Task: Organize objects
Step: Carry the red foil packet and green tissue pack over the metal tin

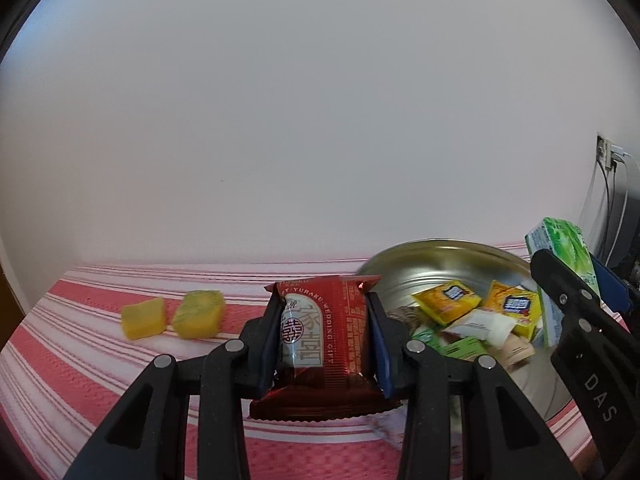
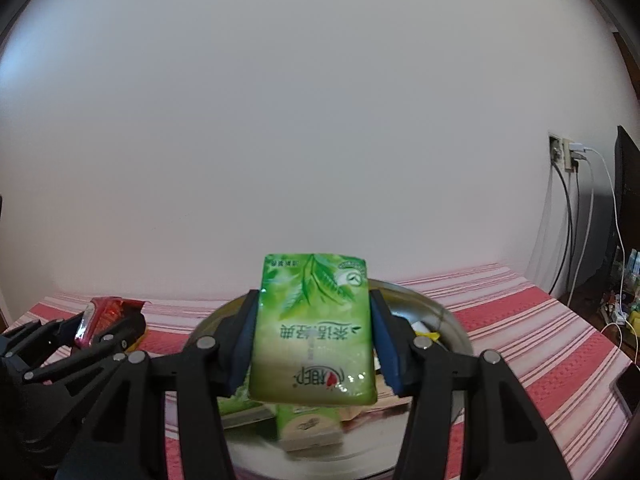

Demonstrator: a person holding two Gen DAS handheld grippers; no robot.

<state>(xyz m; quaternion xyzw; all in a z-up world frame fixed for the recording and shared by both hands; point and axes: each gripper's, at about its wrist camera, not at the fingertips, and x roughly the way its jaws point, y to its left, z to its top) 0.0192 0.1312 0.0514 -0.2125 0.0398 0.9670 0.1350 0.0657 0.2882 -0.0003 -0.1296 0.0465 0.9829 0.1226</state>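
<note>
My left gripper (image 1: 326,340) is shut on a red snack packet (image 1: 328,340) with a wedding-gift label, held above the striped cloth. My right gripper (image 2: 312,334) is shut on a green tissue pack (image 2: 314,328), lifted over a round metal tray (image 2: 452,320). In the left wrist view the tray (image 1: 420,256) lies at the right and holds several small packets, yellow (image 1: 446,302), white and green. The right gripper with the green pack (image 1: 560,248) shows at that view's right edge. In the right wrist view the left gripper and red packet (image 2: 108,314) show at the far left.
Two yellow wrapped cubes (image 1: 144,318) (image 1: 198,313) lie on the red-and-white striped cloth (image 1: 80,360) left of the red packet. A white wall stands close behind. A wall socket with cables (image 2: 568,152) and cluttered items sit at the right. A small green box (image 2: 308,426) lies in the tray.
</note>
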